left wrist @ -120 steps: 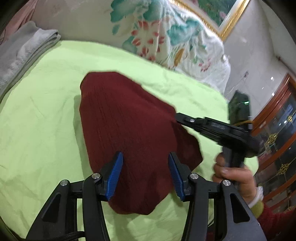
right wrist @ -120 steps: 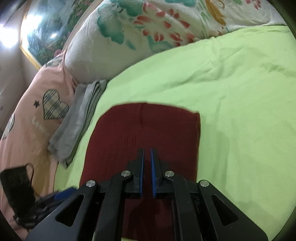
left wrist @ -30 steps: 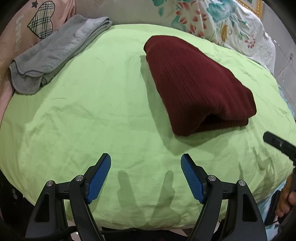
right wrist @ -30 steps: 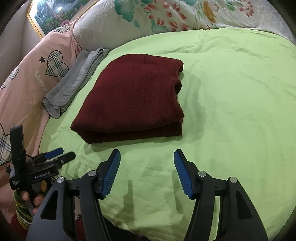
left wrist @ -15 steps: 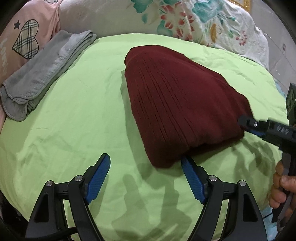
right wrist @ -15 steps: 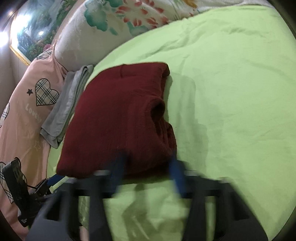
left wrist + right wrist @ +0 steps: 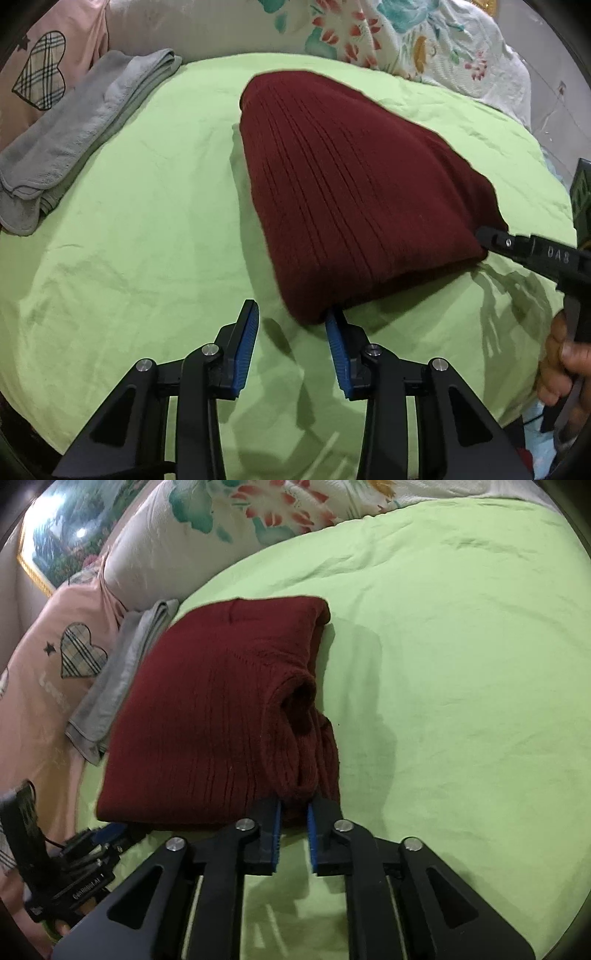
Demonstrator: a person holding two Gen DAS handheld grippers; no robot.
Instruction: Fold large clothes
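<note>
A folded dark red knitted sweater (image 7: 354,192) lies on the green bedsheet (image 7: 147,229). My left gripper (image 7: 291,314) is open at the sweater's near corner; its right finger touches the fabric edge. My right gripper (image 7: 293,805) is closed on the sweater's near right corner (image 7: 295,768), with fabric between the blue pads. In the left wrist view the right gripper (image 7: 491,236) meets the sweater's right corner. The sweater also shows in the right wrist view (image 7: 207,709), and the left gripper (image 7: 107,834) sits at its lower left corner.
A folded grey towel (image 7: 74,140) lies at the sheet's left edge. A pink pillow with a plaid heart (image 7: 40,74) and a floral quilt (image 7: 369,33) border the far side. A framed picture (image 7: 74,520) hangs on the wall. The bed edge runs close below both grippers.
Both grippers moved forward to the folded sweater's near edge. The right gripper closed on its corner. The left gripper's jaws narrowed but stay open.
</note>
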